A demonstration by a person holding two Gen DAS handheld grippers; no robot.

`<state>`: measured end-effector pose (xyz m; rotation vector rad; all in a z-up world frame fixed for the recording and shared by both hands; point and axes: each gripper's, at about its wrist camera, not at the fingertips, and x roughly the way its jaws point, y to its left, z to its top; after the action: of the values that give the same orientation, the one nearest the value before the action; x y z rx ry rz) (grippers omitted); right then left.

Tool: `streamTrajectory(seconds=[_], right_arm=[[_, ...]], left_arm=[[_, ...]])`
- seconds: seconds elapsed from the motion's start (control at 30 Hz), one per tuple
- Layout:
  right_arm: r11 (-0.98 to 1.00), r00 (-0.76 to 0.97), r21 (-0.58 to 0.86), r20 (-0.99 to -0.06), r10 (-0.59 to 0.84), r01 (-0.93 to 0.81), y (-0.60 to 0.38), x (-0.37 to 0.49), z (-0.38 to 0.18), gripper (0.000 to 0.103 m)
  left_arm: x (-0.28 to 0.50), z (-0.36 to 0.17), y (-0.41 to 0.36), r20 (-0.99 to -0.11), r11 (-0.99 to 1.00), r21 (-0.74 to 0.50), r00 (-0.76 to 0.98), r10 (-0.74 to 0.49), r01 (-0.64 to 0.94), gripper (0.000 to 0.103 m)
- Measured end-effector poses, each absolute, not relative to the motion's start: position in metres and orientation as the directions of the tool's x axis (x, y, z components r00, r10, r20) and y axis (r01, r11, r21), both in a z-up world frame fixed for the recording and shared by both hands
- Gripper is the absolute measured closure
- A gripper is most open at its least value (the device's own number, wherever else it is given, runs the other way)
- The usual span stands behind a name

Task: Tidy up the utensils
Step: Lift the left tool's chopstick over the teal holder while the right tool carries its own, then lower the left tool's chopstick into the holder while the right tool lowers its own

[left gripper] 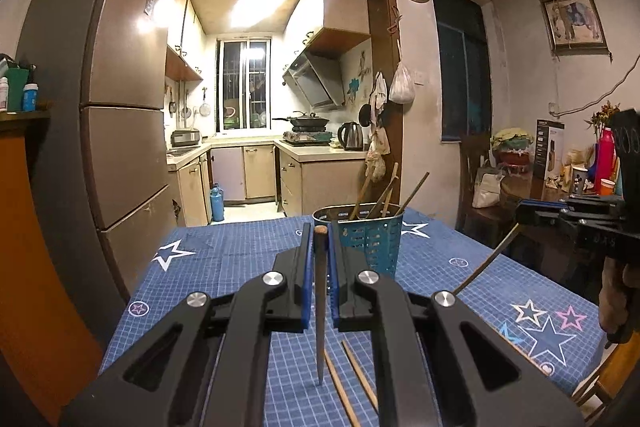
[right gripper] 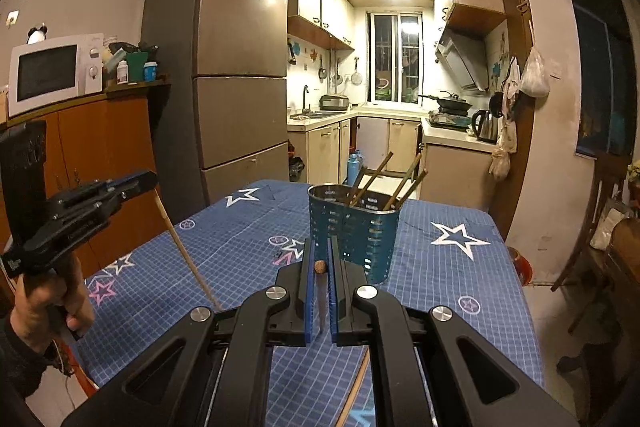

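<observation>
Left wrist: two loose chopsticks (left gripper: 348, 379) on tablecloth (left gripper: 224, 267) (barely visible from right wrist); both hand-held grippers clamp one chopstick each.

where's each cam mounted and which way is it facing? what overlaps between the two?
Left wrist: sits on the left gripper, looks along its fingers over the table to the blue utensil holder and kitchen; gripper shut on a chopstick; right gripper shows at right.
Right wrist: sits on the right gripper, facing the same way; shut on a chopstick; left gripper and hand show at left.
Shared: holder, star tablecloth, fridge, kitchen.
</observation>
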<state>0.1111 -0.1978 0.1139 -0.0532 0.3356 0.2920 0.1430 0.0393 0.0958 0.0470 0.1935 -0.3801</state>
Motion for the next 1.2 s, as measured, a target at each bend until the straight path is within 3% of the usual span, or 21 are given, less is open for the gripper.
streamTrajectory(seconds=[1.2], right_arm=[[0.972, 0.935, 0.023, -0.269, 0.230, -0.232, -0.229, 0.247, 0.276, 0.096]], left_arm=[[0.249, 0.215, -0.020, -0.169, 0.904, 0.020, 0.892, -0.419, 0.428, 0.098]])
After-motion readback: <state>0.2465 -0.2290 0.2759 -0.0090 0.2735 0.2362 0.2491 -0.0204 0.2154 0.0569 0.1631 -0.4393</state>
